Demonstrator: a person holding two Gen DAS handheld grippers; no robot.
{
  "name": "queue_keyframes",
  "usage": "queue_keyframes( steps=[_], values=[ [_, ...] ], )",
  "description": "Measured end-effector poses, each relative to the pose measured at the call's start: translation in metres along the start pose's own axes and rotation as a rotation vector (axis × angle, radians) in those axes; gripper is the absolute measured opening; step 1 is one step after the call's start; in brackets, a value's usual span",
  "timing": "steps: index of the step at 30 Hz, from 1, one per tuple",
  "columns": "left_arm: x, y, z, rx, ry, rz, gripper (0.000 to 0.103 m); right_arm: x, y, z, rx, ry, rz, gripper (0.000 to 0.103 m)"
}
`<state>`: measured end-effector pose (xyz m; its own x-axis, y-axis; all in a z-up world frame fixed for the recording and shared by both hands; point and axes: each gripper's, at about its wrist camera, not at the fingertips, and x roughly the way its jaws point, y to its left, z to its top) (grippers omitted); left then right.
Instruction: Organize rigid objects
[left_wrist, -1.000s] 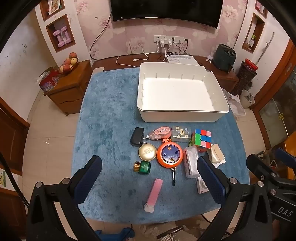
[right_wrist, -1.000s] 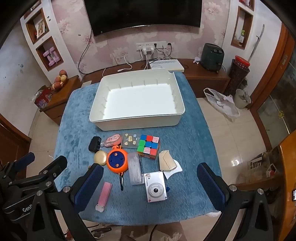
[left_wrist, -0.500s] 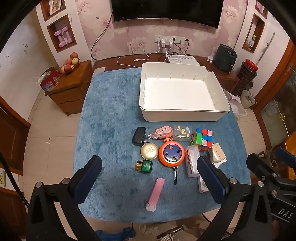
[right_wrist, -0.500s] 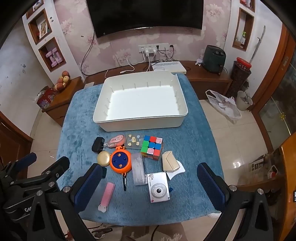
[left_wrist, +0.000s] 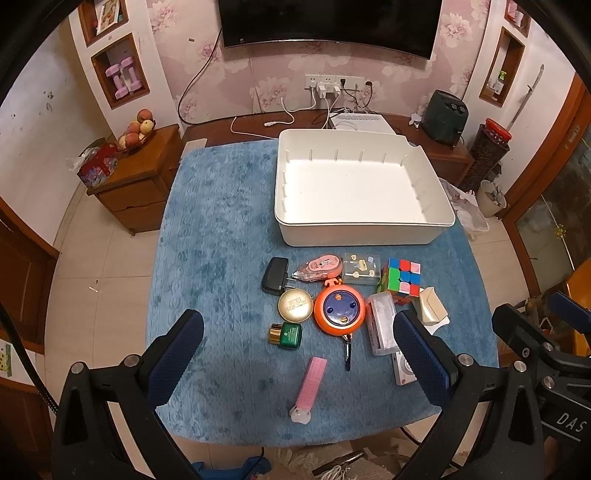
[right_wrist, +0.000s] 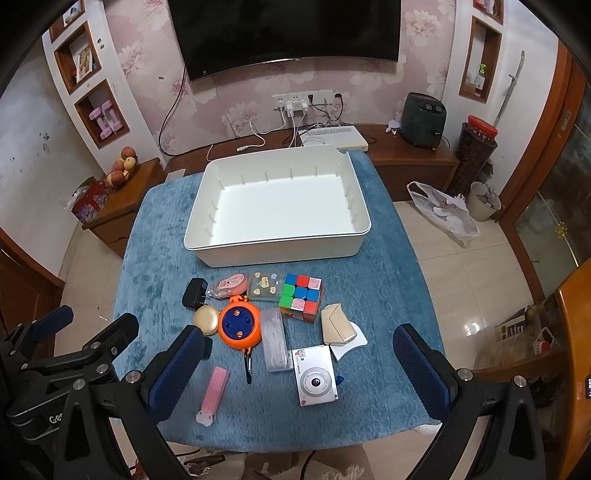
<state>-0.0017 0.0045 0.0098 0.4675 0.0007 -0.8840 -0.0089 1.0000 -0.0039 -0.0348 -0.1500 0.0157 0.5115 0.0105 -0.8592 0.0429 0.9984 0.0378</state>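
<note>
A white bin (left_wrist: 364, 230) (right_wrist: 280, 251) stands at the back of the blue-covered table (left_wrist: 214, 229). In front of it lie several small objects: a black charger (left_wrist: 274, 280), a pink tape dispenser (left_wrist: 319, 268), a clear box (left_wrist: 361, 268), a colour cube (left_wrist: 399, 280) (right_wrist: 302, 296), a gold tin (left_wrist: 294, 304), an orange reel (left_wrist: 339, 311) (right_wrist: 239, 326), a green jar (left_wrist: 288, 335), a pink comb (left_wrist: 309, 387) (right_wrist: 212, 393), a clear case (left_wrist: 380, 326) and a white camera (right_wrist: 315, 380). My left gripper (left_wrist: 295, 363) and right gripper (right_wrist: 298, 363) are open, empty, above the table's near edge.
A beige wallet (right_wrist: 337, 326) lies on white paper right of the cube. A wooden cabinet (left_wrist: 136, 184) with fruit stands left of the table. A low bench with cables, a white device and a dark appliance (right_wrist: 423, 120) runs behind. A plastic bag (right_wrist: 445, 216) lies on the floor right.
Both grippers have drifted slightly; the table and objects sit a little further right in both views. Nothing was grasped or moved.
</note>
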Motion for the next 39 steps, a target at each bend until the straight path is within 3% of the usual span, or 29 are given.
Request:
queue_keyframes(
  steps=[39],
  values=[
    [0.0006, -0.0003, -0.001, -0.004, -0.002, -0.004, 0.102, -0.0012, 0.0002, -0.0001, 0.004, -0.01, -0.001, 0.101]
  ],
)
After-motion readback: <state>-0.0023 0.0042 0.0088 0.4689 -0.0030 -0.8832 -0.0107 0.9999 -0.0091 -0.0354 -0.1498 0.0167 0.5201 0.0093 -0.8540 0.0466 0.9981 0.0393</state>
